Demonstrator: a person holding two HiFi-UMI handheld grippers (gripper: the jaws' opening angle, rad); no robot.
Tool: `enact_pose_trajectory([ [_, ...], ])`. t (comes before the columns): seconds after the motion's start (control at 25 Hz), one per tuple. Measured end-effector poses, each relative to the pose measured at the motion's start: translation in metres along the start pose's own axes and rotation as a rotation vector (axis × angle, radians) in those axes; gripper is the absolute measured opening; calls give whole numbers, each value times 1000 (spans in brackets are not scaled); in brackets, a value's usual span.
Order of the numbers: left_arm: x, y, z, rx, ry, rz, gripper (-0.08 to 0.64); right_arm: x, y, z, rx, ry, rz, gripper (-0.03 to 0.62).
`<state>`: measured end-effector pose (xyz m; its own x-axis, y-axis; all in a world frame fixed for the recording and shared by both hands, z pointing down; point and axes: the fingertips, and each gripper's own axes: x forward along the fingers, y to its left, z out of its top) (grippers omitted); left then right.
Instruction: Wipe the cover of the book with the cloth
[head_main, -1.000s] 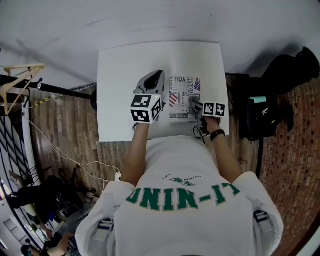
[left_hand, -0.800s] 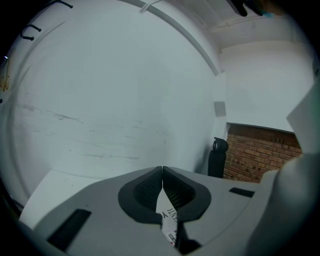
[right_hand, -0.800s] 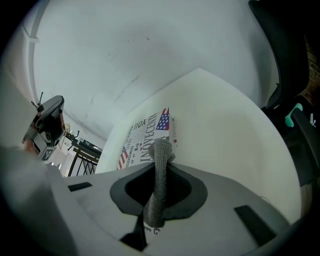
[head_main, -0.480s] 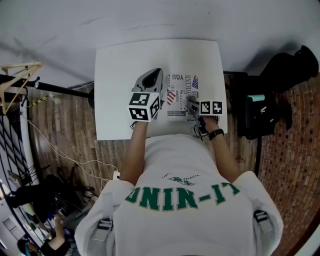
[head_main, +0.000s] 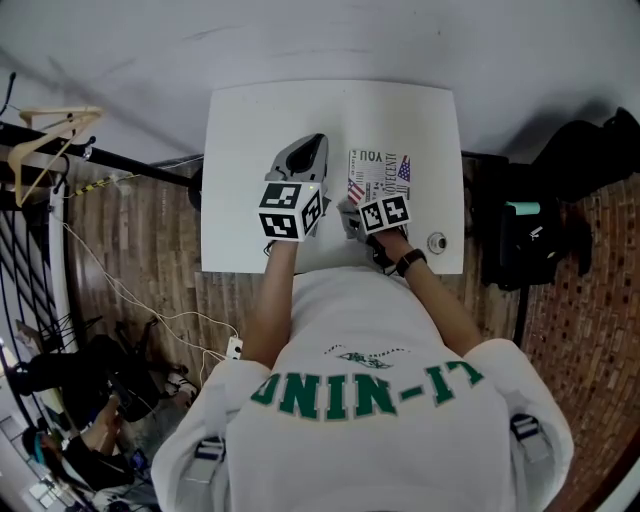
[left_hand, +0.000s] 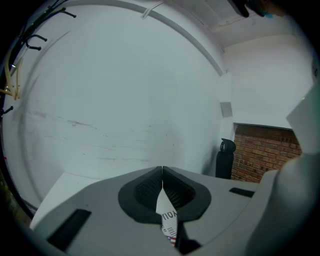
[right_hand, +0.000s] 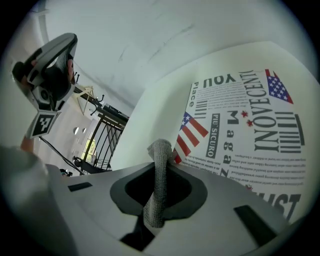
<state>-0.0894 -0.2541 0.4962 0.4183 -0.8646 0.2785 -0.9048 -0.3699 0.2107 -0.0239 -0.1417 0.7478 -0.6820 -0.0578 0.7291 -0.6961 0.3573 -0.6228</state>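
Shifted from the book's (head_main: 385, 172) 5 o'clock corner to its 7 o'clock corner: right gripper (head_main: 350, 214), uncovering a small round thing (head_main: 436, 241) on the white table (head_main: 250, 150). Jaws clamped on grey knitted cloth (right_hand: 159, 180) bunched into a strip, tip at the flag print. Book flat, glossy, on the table's 3 o'clock half. Legible: "YOU", "Place", "PIU SICURO". Left gripper (head_main: 308, 152) at the book's 9 o'clock, ribbed pads together. Sliver of print in the gap, possibly only seen through. Wooden hanger (head_main: 50, 140) farther out at 9 o'clock.
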Motion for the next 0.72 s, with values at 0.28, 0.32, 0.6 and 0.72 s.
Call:
enact_pose_trajectory([
  [0.28, 6, -8, -4, 2, 15, -22, 17, -27, -29, -7, 86, -79, -3, 46],
  [0.32, 8, -13, -5, 4, 18, -33, 17, -35, -36, -9, 106, -99, -12, 46],
  [0.6, 18, -46, -15, 28, 50, -105, 17, -100, -101, -33, 255, -233, -109, 46],
  [0.72, 18, -54, -18, 32, 58, -114, 17, -120, -119, -40, 301, -285, -109, 44],
])
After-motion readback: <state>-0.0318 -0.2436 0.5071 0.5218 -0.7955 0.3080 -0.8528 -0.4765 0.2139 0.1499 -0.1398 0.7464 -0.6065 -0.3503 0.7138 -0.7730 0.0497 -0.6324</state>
